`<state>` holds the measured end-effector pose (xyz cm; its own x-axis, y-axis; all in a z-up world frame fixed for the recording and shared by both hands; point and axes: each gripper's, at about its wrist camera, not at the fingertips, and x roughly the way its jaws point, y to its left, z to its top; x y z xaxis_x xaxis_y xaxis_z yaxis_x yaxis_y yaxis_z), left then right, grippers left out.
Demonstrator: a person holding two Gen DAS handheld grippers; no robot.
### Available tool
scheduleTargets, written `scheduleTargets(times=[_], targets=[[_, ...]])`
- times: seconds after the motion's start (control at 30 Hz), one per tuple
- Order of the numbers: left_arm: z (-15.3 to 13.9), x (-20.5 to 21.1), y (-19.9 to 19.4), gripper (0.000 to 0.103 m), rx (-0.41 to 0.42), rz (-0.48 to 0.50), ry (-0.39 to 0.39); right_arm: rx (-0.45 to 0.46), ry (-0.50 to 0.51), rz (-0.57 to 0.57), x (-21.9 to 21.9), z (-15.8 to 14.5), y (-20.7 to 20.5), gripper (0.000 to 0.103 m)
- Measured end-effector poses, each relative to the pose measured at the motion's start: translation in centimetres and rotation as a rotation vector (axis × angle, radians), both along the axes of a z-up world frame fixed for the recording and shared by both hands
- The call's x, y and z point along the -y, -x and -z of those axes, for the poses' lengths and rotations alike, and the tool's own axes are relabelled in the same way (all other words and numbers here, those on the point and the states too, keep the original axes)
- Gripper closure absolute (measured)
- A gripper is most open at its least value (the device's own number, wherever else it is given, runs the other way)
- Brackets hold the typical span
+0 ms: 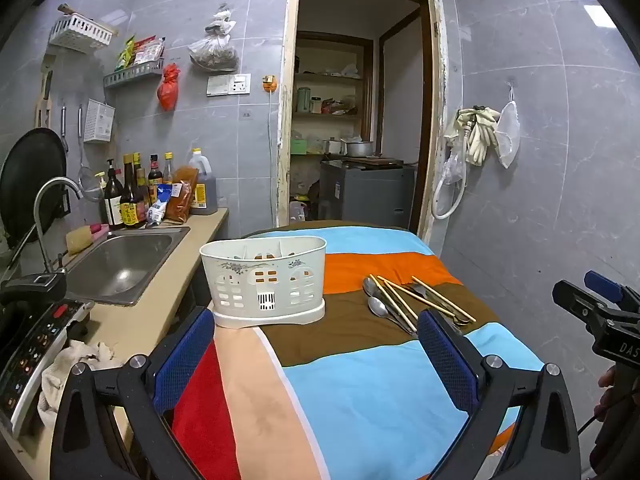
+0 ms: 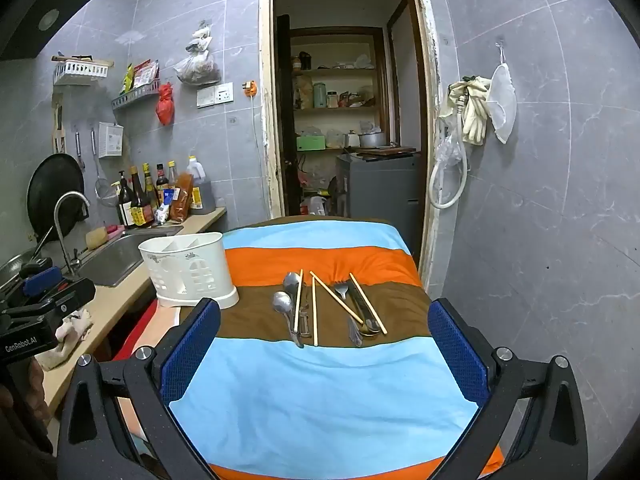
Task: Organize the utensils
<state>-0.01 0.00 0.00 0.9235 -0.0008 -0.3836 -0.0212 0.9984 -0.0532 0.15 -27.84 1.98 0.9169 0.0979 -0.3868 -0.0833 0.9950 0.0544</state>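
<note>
At the far left you have the sink [image 1: 120, 264] set into the beige counter, with a row of sauce bottles [image 2: 156, 200] standing behind it against the tiled wall. Your left hand-held gripper [image 1: 316, 348] hangs over the near end of the striped cloth [image 2: 320, 400], its blue-padded jaws spread wide with nothing between them. Just ahead of its left finger stands the white utensil holder [image 1: 264, 280], upright in its drip tray at the left edge of the cloth-covered surface, close to the sink counter. To the right of the holder, on the brown stripe, lie the loose utensils: two spoons [image 2: 286, 300] with their bowls towards the far end, then four wooden chopsticks [image 2: 315, 312] spread among the metal pieces, two roughly parallel and two slanting, and a fork [image 2: 342, 290] beside a dark-handled piece that you cannot make out clearly. Several of these overlap one another. Your right hand-held gripper [image 2: 324, 348] hovers just short of that pile, released too, jaws fully apart and empty, the utensils lying ahead between its two fingers but untouched. Beyond, the doorway [image 2: 344, 100] opens onto shelves.
</note>
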Motion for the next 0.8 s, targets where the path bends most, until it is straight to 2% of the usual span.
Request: scheduleTargets(times=[0.8], targets=[[-0.01, 0.00, 0.00, 0.001, 0.000, 0.000, -0.001, 0.000, 0.001, -0.001, 0.03, -0.12, -0.02, 0.001]])
